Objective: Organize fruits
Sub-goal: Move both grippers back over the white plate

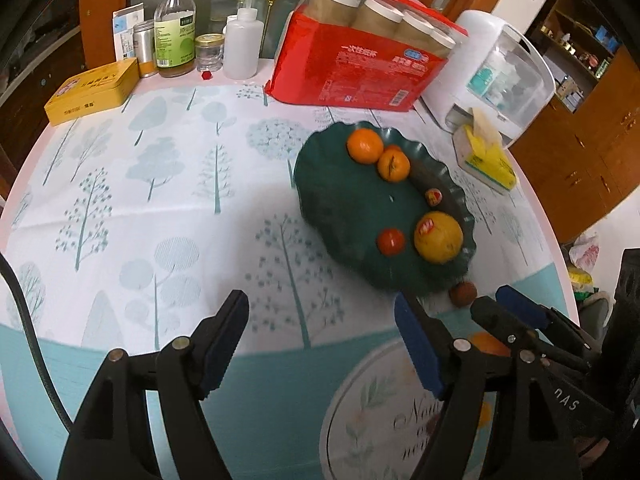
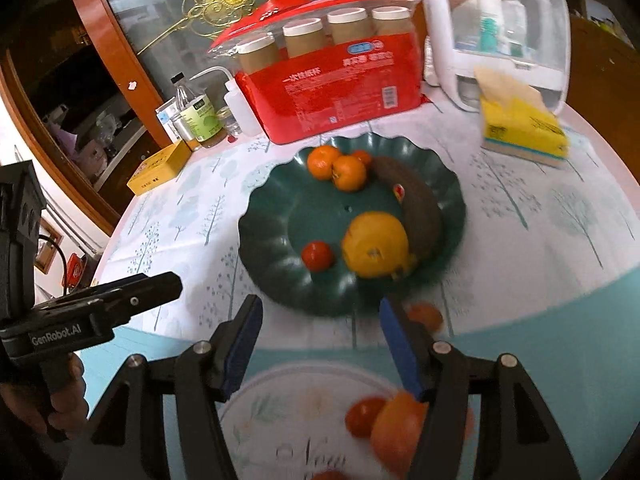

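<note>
I see a dark green scalloped plastic plate (image 2: 276,240) carrying two orange mandarins (image 2: 338,168), one small red tomato (image 2: 317,255), a big yellow citrus fruit (image 2: 374,242) and a brown-black banana (image 2: 420,204). My white cloth (image 1: 160,184) shows pale teal printed trees. Behind it stands a red cup pack (image 1: 352,68).

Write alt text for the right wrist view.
A dark green scalloped plate on a tree-print tablecloth holds oranges, a yellow fruit and a small red fruit. The open right gripper hovers before it, empty; more fruit lies loose nearer the camera.
</note>
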`<action>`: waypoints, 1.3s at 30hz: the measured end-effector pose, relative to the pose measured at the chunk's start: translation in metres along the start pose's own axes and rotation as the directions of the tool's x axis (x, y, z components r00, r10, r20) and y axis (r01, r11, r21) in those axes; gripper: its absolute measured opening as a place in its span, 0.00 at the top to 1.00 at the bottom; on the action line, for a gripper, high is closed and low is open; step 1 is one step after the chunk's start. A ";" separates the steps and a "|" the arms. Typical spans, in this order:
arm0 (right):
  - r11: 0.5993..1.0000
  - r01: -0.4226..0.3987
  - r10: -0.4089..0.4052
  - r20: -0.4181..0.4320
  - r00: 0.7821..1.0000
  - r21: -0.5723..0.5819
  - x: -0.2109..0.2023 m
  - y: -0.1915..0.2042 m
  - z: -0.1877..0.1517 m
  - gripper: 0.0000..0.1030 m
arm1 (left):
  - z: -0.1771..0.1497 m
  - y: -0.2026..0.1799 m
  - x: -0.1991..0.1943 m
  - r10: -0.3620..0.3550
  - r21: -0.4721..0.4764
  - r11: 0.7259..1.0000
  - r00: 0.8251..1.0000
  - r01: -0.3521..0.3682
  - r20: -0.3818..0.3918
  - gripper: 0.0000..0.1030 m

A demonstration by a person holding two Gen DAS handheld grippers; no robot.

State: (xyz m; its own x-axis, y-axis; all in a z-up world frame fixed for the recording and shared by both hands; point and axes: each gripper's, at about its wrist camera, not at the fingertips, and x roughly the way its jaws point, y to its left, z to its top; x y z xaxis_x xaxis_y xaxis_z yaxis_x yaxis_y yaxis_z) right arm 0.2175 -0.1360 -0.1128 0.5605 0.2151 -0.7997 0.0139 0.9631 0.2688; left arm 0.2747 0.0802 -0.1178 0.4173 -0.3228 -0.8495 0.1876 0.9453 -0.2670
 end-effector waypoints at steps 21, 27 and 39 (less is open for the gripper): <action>0.993 0.103 -0.101 -0.039 0.994 0.056 -0.087 0.004 -0.124 0.31 | -0.104 -0.047 -0.044 -0.086 0.135 0.986 0.991 0.099 -0.102 0.28; 0.994 0.110 -0.111 -0.040 0.993 -0.016 -0.098 -0.007 -0.140 0.27 | -0.117 -0.066 -0.048 -0.076 0.133 0.987 0.991 0.090 -0.109 0.28; 0.968 0.036 -0.055 -0.070 0.996 -0.250 -0.107 -0.034 -0.143 0.27 | -0.136 -0.099 -0.036 -0.020 -0.004 1.000 0.993 0.019 -0.117 0.28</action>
State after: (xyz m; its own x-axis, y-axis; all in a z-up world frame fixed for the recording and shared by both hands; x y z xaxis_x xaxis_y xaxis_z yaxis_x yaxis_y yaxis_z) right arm 0.0387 -0.1690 -0.1133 0.4993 0.1727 -0.8490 -0.1736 0.9800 0.0973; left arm 0.1203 0.0048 -0.1223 0.3063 -0.3336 -0.8916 0.1922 0.9390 -0.2853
